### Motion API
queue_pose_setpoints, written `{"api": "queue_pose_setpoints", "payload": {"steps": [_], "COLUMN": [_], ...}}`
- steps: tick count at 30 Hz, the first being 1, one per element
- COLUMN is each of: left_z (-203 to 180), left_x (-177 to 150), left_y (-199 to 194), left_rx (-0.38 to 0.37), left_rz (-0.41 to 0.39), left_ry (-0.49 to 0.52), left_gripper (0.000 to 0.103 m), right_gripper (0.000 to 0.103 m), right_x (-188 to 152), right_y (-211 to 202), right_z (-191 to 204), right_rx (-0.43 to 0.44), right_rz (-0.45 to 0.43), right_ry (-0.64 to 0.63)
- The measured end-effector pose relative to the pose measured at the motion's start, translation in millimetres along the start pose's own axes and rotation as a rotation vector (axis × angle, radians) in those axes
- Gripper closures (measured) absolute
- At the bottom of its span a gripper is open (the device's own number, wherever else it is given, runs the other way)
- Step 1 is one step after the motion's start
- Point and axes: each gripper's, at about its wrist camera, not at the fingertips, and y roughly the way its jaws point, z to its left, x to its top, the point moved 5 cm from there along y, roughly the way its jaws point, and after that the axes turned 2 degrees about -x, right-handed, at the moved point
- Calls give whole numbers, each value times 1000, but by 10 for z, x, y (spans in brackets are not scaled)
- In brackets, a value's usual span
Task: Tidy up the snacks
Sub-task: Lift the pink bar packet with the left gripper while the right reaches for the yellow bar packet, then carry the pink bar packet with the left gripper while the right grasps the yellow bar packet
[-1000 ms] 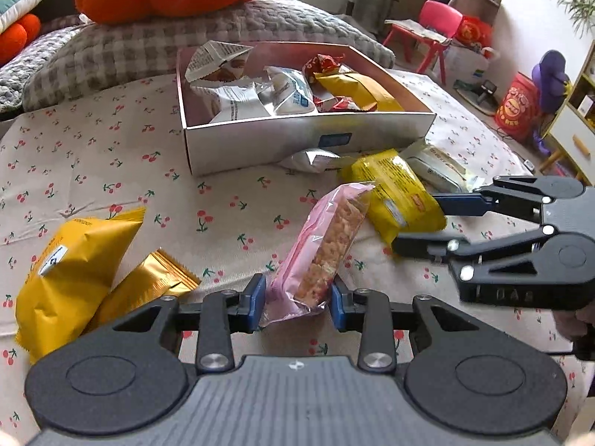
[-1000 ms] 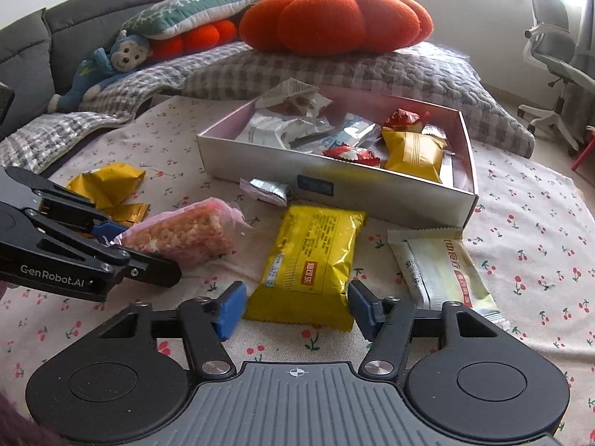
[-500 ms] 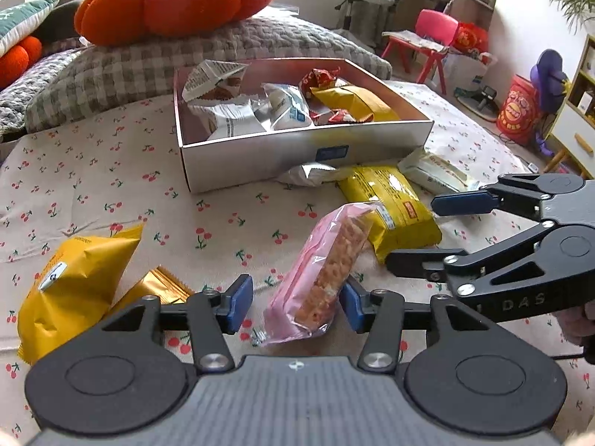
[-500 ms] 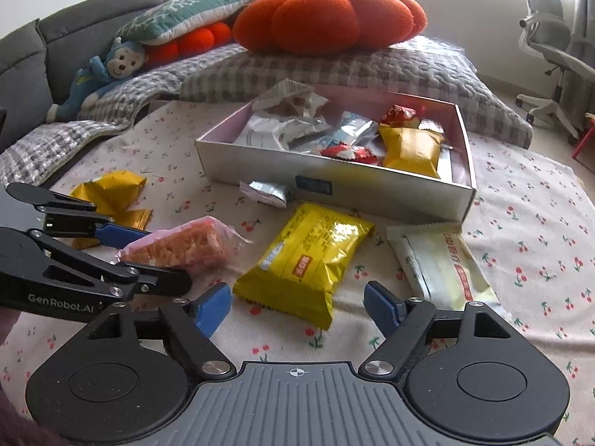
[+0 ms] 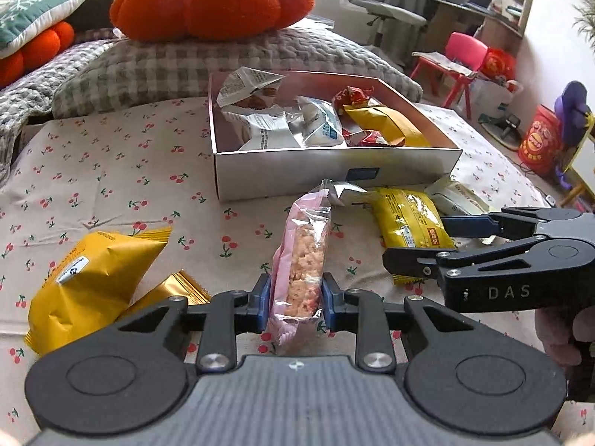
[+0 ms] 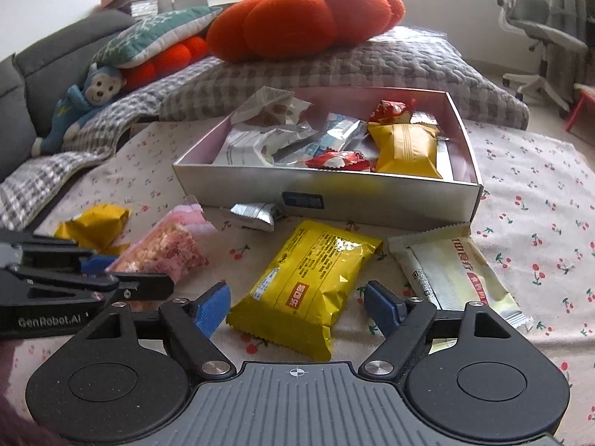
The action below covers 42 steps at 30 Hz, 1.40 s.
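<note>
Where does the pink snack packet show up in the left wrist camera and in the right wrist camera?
Left wrist view: pink snack packet at bottom centre, between the closing left tongs.
Right wrist view: pink snack packet at left of centre, beside the yellow packet.
Shared landmark: the silver box behind it.

2 wrist fisheyes, low over the cloth, angled down.
Both face the snack box (image 5: pixel 334 171) at 12 o'clock; shared, close.

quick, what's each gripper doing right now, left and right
Left gripper: closing, pads pressed on the pink snack bar.
Right gripper: open, straddling the yellow snack packet, not gripping it.
</note>
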Motion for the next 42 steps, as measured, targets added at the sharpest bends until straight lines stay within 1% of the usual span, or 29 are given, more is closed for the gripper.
{"api": "queue_pose_setpoints", "payload": {"steps": [2, 5, 7, 8, 10, 11, 12, 15, 23, 29, 37, 42], "left_z": [-5, -7, -2, 2, 8, 8, 11, 13, 20, 61, 66, 41], "left_x": [-2, -13, -11, -12, -10, -8, -8, -12, -4, 36, 168, 299], "left_y": [-2, -8, -7, -10, -16, -17, -22, -41, -108, -188, -297, -315], "left_rx": [0, -1, -1, -2, -3, -3, -6, -12, -31, -49, -68, -77], "left_rz": [0, 0, -1, -1, -2, -2, -2, -1, 2, -5, -45, -73], "left_ry": [-6, -9, -9, -10, -13, -14, -17, -24, -41, -85, -133, -142], "left_gripper": [79, 79, 79, 79, 79, 80, 80, 81, 81, 81, 81, 81], "right_gripper": [22, 22, 23, 25, 38, 47, 51, 53, 54, 54, 54, 54], "right_x": [13, 18, 16, 13, 7, 7, 10, 16, 3, 23, 122, 233], "right_y": [19, 54, 73, 76, 73, 69, 64, 40, -80, -227, -368, -450], "right_z": [4, 17, 30, 37, 42, 43, 35, 4, -14, -28, -113, -175], "right_rx": [-7, -38, -65, -73, -90, -101, -102, -85, -52, -25, -6, 3], "right_rz": [0, -9, -15, -17, -25, -27, -25, -17, -2, -7, -25, -51], "right_ry": [4, -9, -26, -36, -54, -66, -72, -62, -35, -10, 52, 92]}}
